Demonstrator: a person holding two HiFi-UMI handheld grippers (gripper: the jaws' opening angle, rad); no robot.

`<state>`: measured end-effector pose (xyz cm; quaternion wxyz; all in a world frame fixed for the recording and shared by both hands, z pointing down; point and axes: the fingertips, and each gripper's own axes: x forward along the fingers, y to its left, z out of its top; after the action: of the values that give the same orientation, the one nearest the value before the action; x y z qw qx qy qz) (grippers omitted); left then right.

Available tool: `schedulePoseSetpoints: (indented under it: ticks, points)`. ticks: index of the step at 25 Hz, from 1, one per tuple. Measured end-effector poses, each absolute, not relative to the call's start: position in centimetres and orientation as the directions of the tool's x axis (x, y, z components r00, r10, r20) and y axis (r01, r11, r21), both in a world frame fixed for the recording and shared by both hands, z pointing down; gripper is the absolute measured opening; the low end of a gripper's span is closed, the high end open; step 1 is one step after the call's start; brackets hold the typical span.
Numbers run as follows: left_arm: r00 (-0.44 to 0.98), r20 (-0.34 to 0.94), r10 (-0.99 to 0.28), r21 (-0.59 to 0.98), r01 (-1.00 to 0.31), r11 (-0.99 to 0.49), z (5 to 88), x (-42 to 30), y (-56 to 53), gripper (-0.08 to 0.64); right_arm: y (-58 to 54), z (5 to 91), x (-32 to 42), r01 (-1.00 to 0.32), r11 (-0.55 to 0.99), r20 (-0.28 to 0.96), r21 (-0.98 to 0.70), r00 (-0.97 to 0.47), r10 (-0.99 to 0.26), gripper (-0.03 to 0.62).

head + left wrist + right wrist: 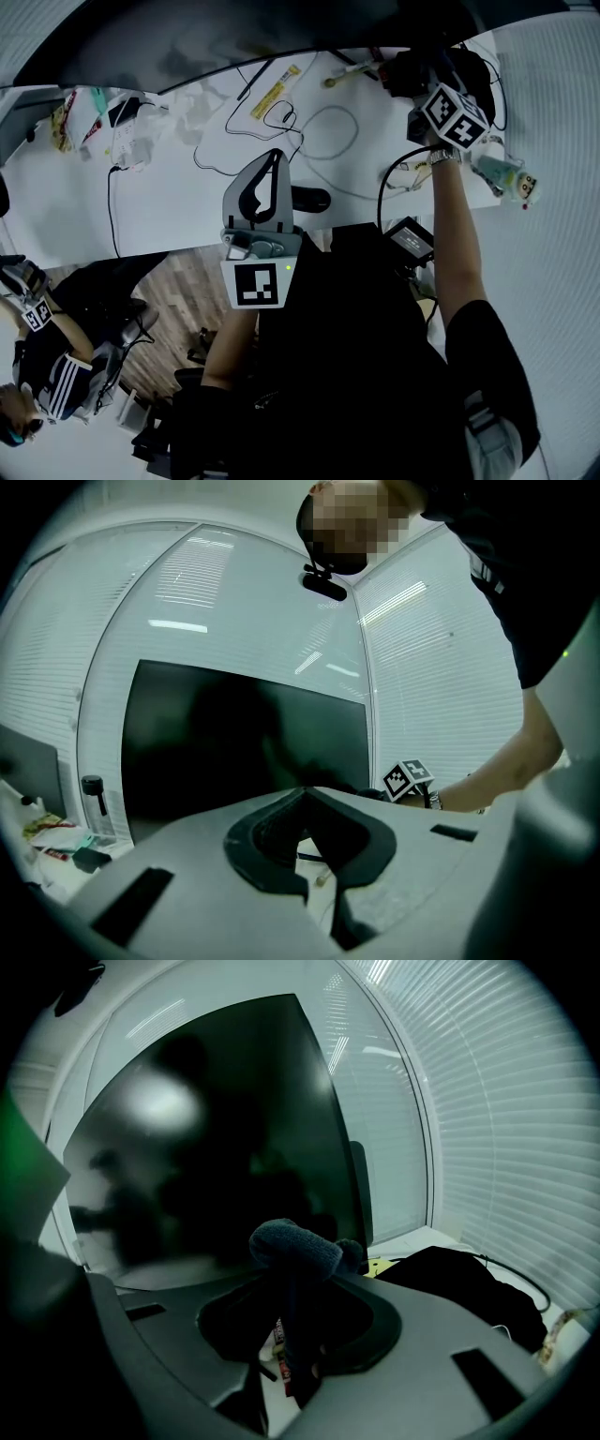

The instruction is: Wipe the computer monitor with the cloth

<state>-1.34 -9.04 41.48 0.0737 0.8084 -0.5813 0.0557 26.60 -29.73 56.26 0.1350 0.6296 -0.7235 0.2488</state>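
Right gripper (294, 1277) around cloth (291, 1241), near monitor (216, 1129)

The monitor (206, 1138) stands upright at the back of the white tabletop (169, 197), wide and thin-edged, its screen dark and glossy with faint reflections across it. The cloth (292, 1241) is a dark blue-grey fuzzy wad, bunched up and pinched in the jaws of the right gripper (298, 1297). It's up by the screen's lower right part; whether they touch can't be told.
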Motion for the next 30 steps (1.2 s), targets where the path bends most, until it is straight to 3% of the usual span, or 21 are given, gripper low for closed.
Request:
schedulePoseSetpoints:
  ticks: [30]
  points:
    - [0.367,0.178,-0.913,0.059,-0.930,-0.363,42.7,-12.0,-8.6,0.006,-26.6,58.2,13.1,-0.968,0.070,0.532,-0.239,-0.191,-0.825,0.109]
